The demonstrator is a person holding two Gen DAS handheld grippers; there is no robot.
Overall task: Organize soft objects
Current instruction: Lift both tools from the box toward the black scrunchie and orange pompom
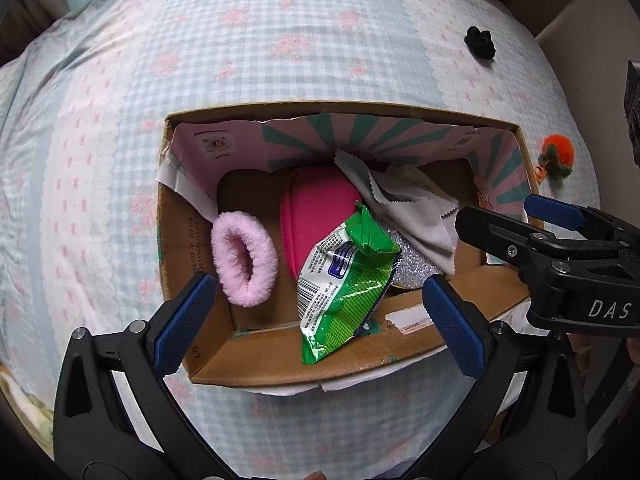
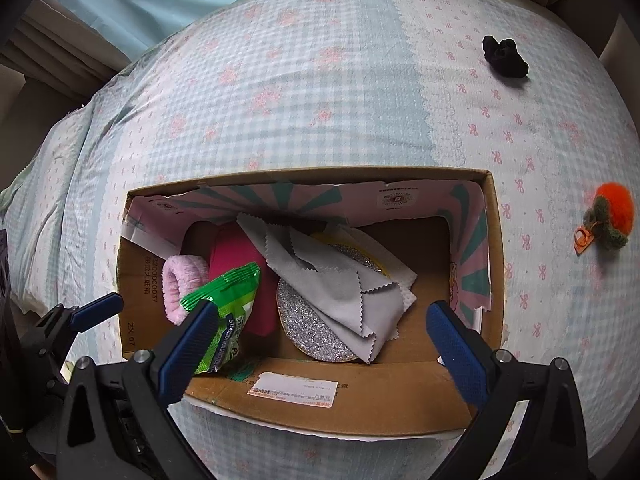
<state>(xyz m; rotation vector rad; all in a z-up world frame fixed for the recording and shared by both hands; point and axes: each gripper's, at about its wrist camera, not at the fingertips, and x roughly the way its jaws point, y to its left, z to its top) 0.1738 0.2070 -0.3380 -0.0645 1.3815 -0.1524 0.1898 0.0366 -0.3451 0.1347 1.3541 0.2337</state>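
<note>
An open cardboard box sits on the bed. Inside it lie a pale pink fluffy scrunchie, a magenta pouch, a green wipes packet leaning on the near wall, a grey cloth and a silver glitter disc. My left gripper is open and empty above the box's near edge. My right gripper is open and empty over the box; it shows in the left wrist view.
A black scrunchie lies on the checked bedspread far right. An orange pom-pom charm lies right of the box. Curtains and the bed edge are at the far left.
</note>
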